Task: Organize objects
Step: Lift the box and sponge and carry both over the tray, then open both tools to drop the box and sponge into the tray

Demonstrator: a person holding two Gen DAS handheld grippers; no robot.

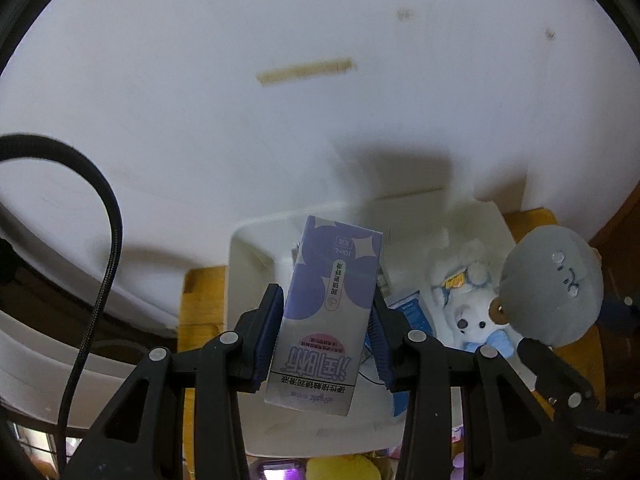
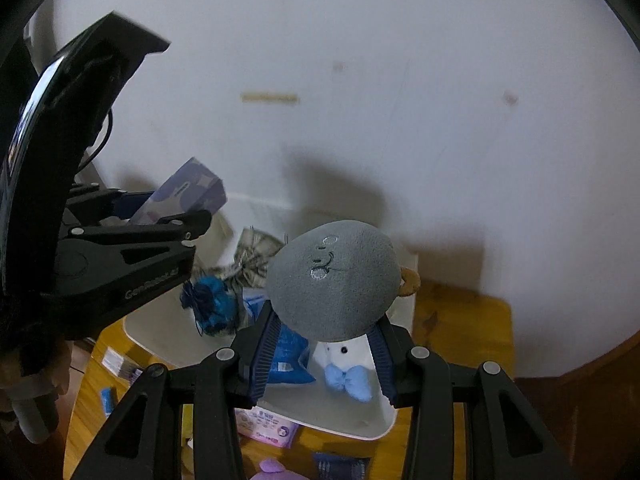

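Cardboard, light and stiff: the purple box (image 1: pixel 324 312) is pinched at its long sides by the left gripper (image 1: pixel 326 338) above the white bin (image 1: pixel 248 240). The right gripper (image 2: pixel 324 354) squeezes a soft grey plush toy (image 2: pixel 334 276) low down. Inside the bin lie a white bear (image 1: pixel 470 316), a blue packet (image 2: pixel 290 354) and a blue flower (image 2: pixel 208 300).

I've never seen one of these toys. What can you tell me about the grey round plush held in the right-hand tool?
The grey plush looks like soft fleece, egg-shaped, with a small stitched face and a brown knob at one side. The right gripper clamps its lower part between blue pads, holding it above the white bin.
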